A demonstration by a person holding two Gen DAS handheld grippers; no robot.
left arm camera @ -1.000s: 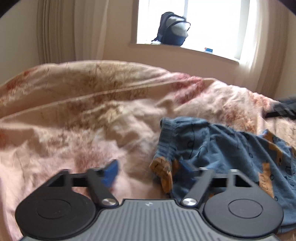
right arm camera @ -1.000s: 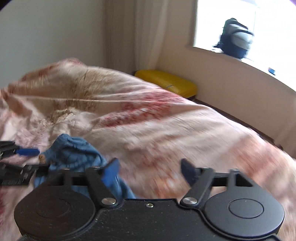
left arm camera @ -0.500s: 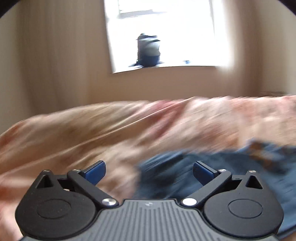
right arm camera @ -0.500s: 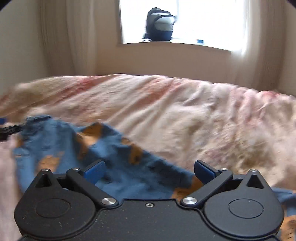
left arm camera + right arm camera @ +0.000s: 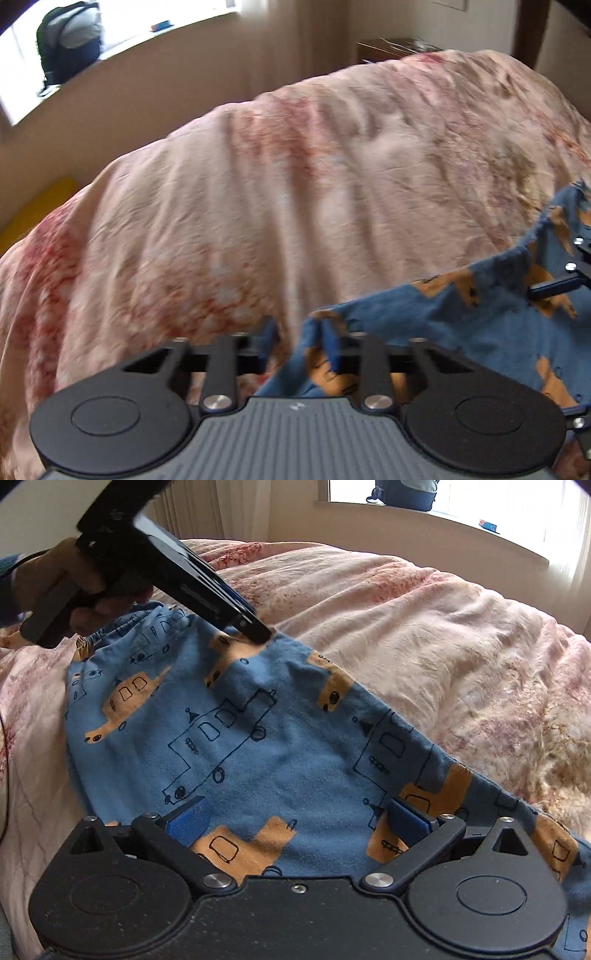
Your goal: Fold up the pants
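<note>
The blue vehicle-print pants (image 5: 258,716) lie spread on the pink floral duvet (image 5: 443,635), soft, light and limp, best taken at hems or waistband; the left gripper (image 5: 299,341) has just been closing on an edge, the right gripper (image 5: 295,819) gapes over the cloth

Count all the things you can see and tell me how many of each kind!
Pants: 1
Bedspread: 1
Backpack: 1
Grippers: 2, left gripper and right gripper
Total: 5
</note>
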